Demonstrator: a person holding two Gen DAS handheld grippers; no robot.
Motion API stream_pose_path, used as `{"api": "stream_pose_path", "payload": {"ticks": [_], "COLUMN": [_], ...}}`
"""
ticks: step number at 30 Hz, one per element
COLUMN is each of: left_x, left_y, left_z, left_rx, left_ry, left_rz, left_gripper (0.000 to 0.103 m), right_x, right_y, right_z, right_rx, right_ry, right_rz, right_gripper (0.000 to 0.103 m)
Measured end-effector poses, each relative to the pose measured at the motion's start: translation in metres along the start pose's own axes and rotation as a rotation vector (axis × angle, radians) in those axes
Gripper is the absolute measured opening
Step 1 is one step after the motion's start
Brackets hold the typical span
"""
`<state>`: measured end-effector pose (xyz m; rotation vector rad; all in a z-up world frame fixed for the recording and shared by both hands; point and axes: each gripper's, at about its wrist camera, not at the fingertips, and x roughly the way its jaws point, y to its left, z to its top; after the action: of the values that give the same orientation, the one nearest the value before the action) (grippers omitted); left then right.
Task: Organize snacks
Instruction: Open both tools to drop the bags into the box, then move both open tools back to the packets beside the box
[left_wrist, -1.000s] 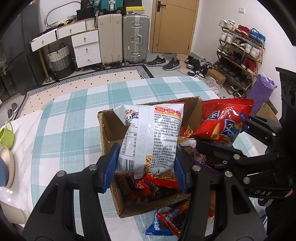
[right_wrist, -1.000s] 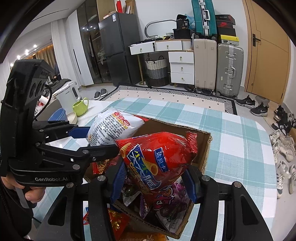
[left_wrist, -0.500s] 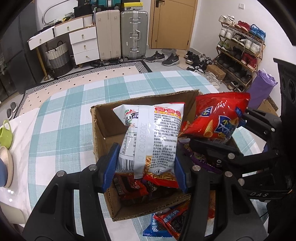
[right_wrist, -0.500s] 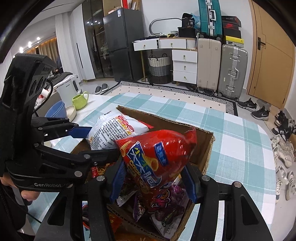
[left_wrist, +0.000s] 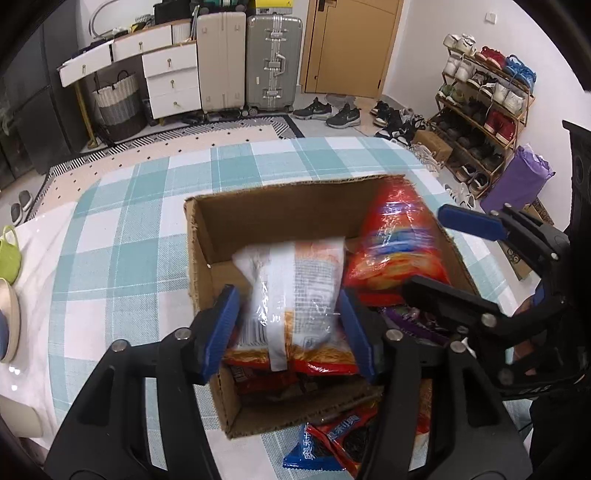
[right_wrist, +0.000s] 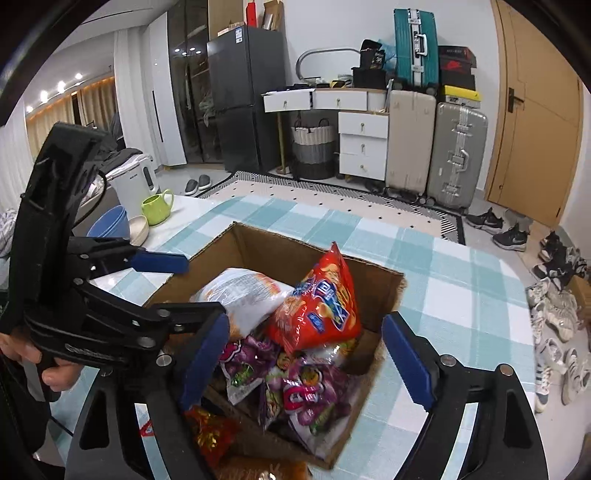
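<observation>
An open cardboard box stands on the checked tablecloth and holds several snack bags. A white snack bag lies in the box between the jaws of my left gripper, which are spread wider than the bag. A red snack bag lies loose in the box on purple snack packs. My right gripper is open and empty just above the box's near edge. The box and the white bag also show in the right wrist view.
Loose snack packs lie on the table in front of the box. A green mug and blue and cream bowls stand at the table's left side. Suitcases, drawers and a shoe rack stand beyond the table.
Both grippers have opened. The white bag and the red bag have dropped from the jaws into the box.
</observation>
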<state>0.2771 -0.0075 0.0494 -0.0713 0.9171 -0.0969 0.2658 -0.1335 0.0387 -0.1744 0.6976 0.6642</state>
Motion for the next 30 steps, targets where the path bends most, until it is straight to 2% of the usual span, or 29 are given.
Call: {"api": "stream_pose_path", "payload": {"ticks": [1, 2, 3, 10, 11, 12, 20, 30], "left_x": [-0.003, -0.008, -0.012, -0.042, -0.047, -0.050, -0.072, -0.080], "left_y": [0.000, 0.002, 0.002, 0.002, 0.002, 0.002, 0.008, 0.017], "left_z": [0.000, -0.001, -0.002, -0.017, -0.021, -0.024, -0.053, -0.085], "left_rx": [-0.001, -0.005, -0.011, -0.027, -0.028, -0.030, -0.058, -0.088], "left_ry": [-0.005, -0.019, -0.022, -0.039, -0.039, -0.042, -0.045, -0.020], "left_rz": [0.007, 0.000, -0.010, -0.003, 0.002, 0.006, 0.016, 0.019], "left_gripper": [0.075, 0.075, 0.080, 0.088, 0.093, 0.101, 0.102, 0.102], "right_x": [-0.004, -0.007, -0.011, -0.030, -0.031, -0.034, -0.046, -0.052], "right_y": [-0.001, -0.002, -0.003, -0.005, -0.004, -0.002, 0.010, 0.020], "right_z": [-0.001, -0.002, -0.004, -0.023, -0.026, -0.028, -0.048, -0.079], "right_rx": [0.006, 0.012, 0.021, 0.090, 0.097, 0.104, 0.120, 0.150], "right_ry": [0.000, 0.000, 0.000, 0.026, 0.029, 0.030, 0.064, 0.102], "right_rz": [-0.005, -0.010, -0.016, -0.040, -0.041, -0.039, -0.021, -0.015], "right_gripper": [0.093, 0.097, 0.102, 0.102, 0.102, 0.102, 0.102, 0.102]}}
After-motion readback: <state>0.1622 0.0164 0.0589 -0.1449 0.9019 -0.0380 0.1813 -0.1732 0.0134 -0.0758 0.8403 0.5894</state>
